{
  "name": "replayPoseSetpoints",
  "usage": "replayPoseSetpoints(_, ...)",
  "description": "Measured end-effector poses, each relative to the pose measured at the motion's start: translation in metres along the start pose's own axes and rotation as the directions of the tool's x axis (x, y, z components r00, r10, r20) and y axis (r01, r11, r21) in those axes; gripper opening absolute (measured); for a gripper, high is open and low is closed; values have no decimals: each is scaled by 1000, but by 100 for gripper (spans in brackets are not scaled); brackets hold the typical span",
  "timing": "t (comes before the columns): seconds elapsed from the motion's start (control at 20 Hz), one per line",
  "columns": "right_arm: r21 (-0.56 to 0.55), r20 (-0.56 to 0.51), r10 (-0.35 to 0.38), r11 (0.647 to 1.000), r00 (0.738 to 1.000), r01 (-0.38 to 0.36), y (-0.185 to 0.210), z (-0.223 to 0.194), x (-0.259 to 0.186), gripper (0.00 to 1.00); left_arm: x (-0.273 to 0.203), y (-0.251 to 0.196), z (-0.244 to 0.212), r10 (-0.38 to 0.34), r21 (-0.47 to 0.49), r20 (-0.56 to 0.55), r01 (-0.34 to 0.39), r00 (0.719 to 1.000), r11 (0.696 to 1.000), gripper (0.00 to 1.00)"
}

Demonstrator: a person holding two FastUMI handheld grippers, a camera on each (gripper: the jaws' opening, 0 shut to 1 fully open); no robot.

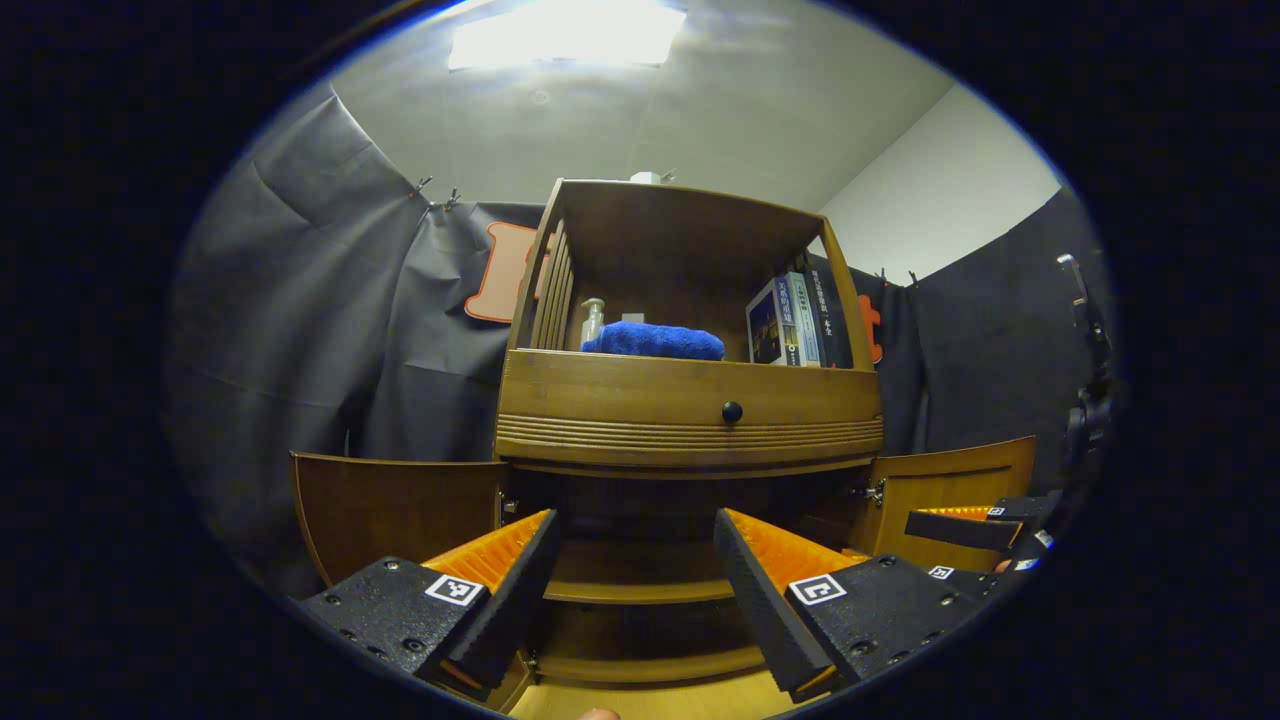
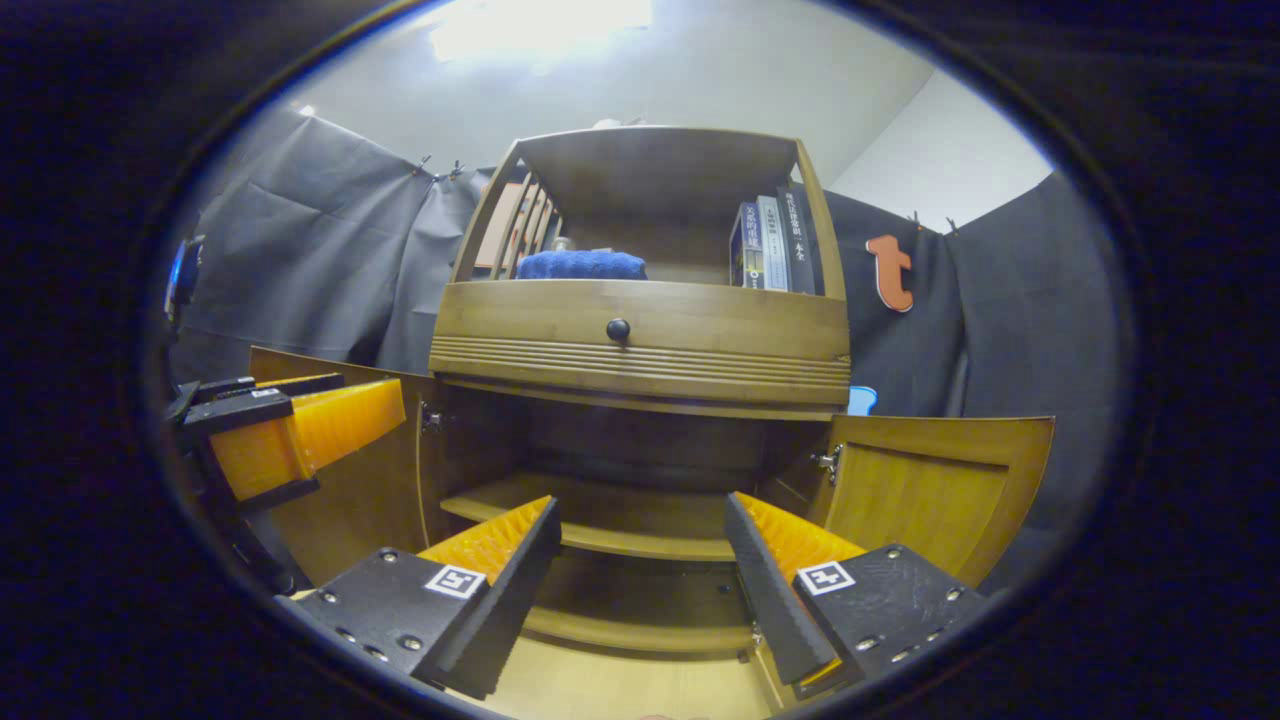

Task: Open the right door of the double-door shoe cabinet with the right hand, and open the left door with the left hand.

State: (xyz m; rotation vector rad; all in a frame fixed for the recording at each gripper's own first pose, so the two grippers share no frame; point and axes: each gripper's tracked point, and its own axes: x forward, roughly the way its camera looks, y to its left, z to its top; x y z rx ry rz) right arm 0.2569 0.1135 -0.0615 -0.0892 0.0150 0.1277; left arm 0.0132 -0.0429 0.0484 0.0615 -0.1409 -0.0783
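Both doors of the shoe cabinet (image 2: 640, 340) stand swung wide, so the opening step looks done on each side and what is in hand is the release and retreat. Farthest left, the left door (image 1: 395, 510) lies folded back toward the booth's wall, its inner face showing; in the right gripper view the same panel (image 2: 350, 490) sits behind the left gripper (image 2: 290, 430), which hangs just in front of it with nothing between its fingers that I can make out. In its own view the left gripper (image 1: 635, 590) has its fingers spread wide and empty, aimed at the bare lower shelves (image 1: 640, 585). Above the middle runs the drawer with its round knob (image 1: 732, 411), and over that an open shelf holding a pump bottle (image 1: 592, 320), a blue towel (image 1: 655, 341) and a row of books (image 1: 795, 320) (none of it part of the job). The right gripper (image 2: 640, 590) is likewise parted and holding nothing, and the right door (image 2: 935, 490) stands open at the far right, hinge showing. My judgement: the next move calls only for drawing both grippers back clear of the doors without knocking either panel shut.
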Motion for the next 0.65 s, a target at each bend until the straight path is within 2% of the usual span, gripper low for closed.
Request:
replayPoseSetpoints(0.15,7,-1,-12,1000,1000,12,-1,-1,1,97,2,3,-4,-2,-12,-9,2,1000,1000,95)
replayPoseSetpoints(0.2,10,-3,-17,1000,1000,17,-2,-1,2,97,3,4,-5,-3,-16,-11,2,1000,1000,92)
replayPoseSetpoints(0.25,11,-5,-22,1000,1000,22,-2,-2,2,97,4,4,-6,-5,-19,-13,4,1000,1000,95)
replayPoseSetpoints(0.65,18,-21,-57,998,998,58,-5,-6,0,97,5,11,-13,-18,-34,-33,17,999,999,95)
